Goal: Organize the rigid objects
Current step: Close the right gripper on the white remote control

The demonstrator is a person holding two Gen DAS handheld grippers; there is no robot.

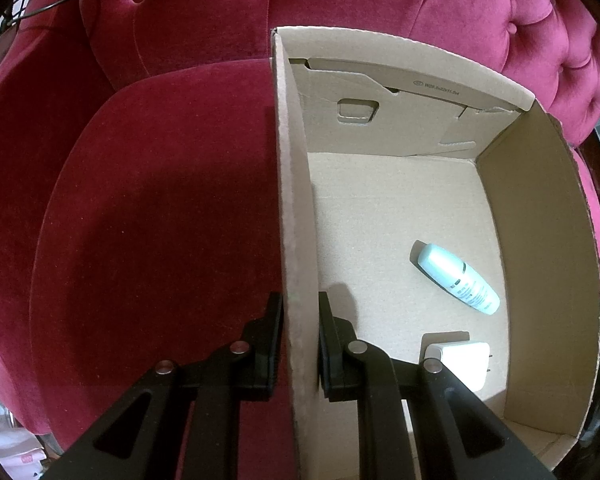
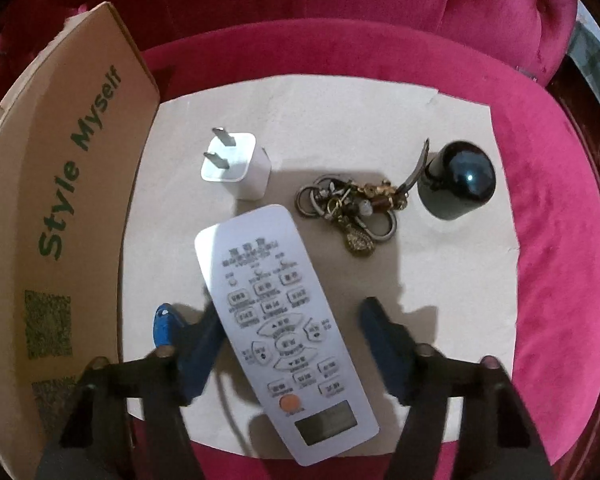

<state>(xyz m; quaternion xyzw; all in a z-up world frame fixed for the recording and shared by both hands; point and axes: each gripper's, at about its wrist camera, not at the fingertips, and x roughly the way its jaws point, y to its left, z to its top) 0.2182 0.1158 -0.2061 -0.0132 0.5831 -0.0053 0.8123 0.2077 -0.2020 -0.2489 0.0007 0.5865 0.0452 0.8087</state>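
Note:
In the left wrist view, my left gripper (image 1: 300,298) is shut on the left wall of an open cardboard box (image 1: 296,200), one finger outside and one inside. On the box floor lie a pale blue tube (image 1: 456,278) and a white plug adapter (image 1: 464,360). In the right wrist view, my right gripper (image 2: 290,306) is open and straddles a white remote control (image 2: 276,360) that lies flat on a cardboard sheet (image 2: 440,272). The left finger sits at the remote's edge. The right finger stands apart from it.
Beyond the remote on the sheet are a white charger (image 2: 240,168), a bunch of keys and rings (image 2: 348,208) and a black cylinder (image 2: 456,180). A small blue object (image 2: 164,324) lies by my left finger. The box's printed side (image 2: 60,200) rises at left. Red velvet cushion (image 2: 560,280) lies all around.

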